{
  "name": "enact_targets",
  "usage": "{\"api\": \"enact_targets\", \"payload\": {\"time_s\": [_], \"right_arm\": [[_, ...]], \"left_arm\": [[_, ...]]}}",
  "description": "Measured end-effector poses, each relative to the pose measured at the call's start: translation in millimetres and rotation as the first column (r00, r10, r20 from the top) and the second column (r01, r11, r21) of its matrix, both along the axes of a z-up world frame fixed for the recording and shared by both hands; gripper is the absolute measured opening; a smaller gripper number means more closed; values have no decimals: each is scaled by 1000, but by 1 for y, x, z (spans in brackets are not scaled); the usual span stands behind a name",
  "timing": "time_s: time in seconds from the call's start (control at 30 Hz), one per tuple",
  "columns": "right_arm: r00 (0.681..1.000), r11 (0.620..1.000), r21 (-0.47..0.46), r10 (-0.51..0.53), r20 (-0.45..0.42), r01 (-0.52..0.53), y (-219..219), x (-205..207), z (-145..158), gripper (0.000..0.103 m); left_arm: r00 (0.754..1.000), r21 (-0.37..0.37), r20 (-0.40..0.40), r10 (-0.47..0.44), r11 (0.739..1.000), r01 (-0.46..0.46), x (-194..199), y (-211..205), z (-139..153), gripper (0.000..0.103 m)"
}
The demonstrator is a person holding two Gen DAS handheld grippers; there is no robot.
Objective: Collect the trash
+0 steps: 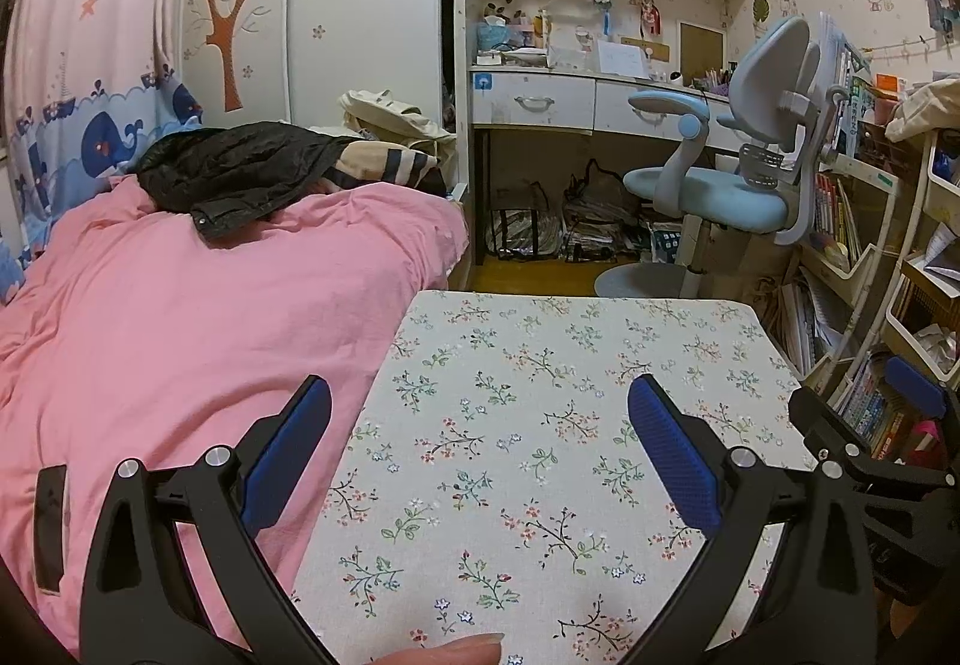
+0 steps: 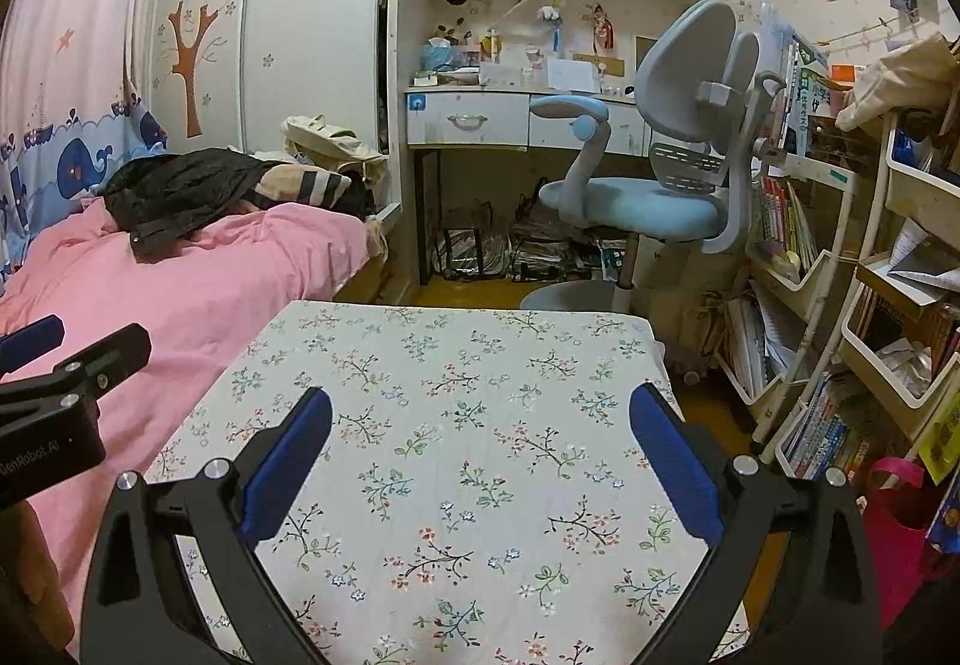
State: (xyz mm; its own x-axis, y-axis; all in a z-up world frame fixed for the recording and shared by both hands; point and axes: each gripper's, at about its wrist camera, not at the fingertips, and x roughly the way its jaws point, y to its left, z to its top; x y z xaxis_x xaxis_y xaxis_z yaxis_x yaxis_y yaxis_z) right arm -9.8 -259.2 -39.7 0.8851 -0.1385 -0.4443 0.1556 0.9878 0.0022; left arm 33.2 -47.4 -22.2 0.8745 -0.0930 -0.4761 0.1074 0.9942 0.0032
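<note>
- Both views are evenly lit by soft indoor light with a warm cast; no lamp or window shows.
- Shadows are faint, deepest under the desk (image 1: 540,173).
- No glare.
- Fisheye bending curves the edges, and the corners go black.
- Focus is fairly sharp, slightly soft far off.

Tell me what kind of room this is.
Most likely a child's bedroom. A bed with a pink quilt lies along the wall, a desk with a blue chair stands beyond it, and a whale-print curtain hangs beside the bed.
</note>
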Motion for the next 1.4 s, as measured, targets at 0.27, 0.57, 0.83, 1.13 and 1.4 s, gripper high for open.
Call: {"api": "enact_targets", "payload": {"time_s": [0.27,0.57,0.83,1.13,1.4], "right_arm": [[1000,1000,0,0,-6,0,0,1,-1,95],[1000,1000,-2,1,-10,-1,0,1,-2,95],[1000,1000,-2,1,-10,-1,0,1,-3,95],[1000,1000,-3,3,-12,-3,0,2,-4,95],[1000,1000,-3,5,-14,-5,0,2,-6,95]], "left_arm": [[1000,6,-7,-3,1000,3,0,-2,-2,96],[1000,4,-13,1,1000,-1,1,-3,-3,96],[1000,2,-17,1,1000,-1,2,-2,-3,96],[1000,2,-22,2,1000,-2,3,-2,-4,96],[1000,3,-25,2,1000,-2,3,-2,-5,96]]}}
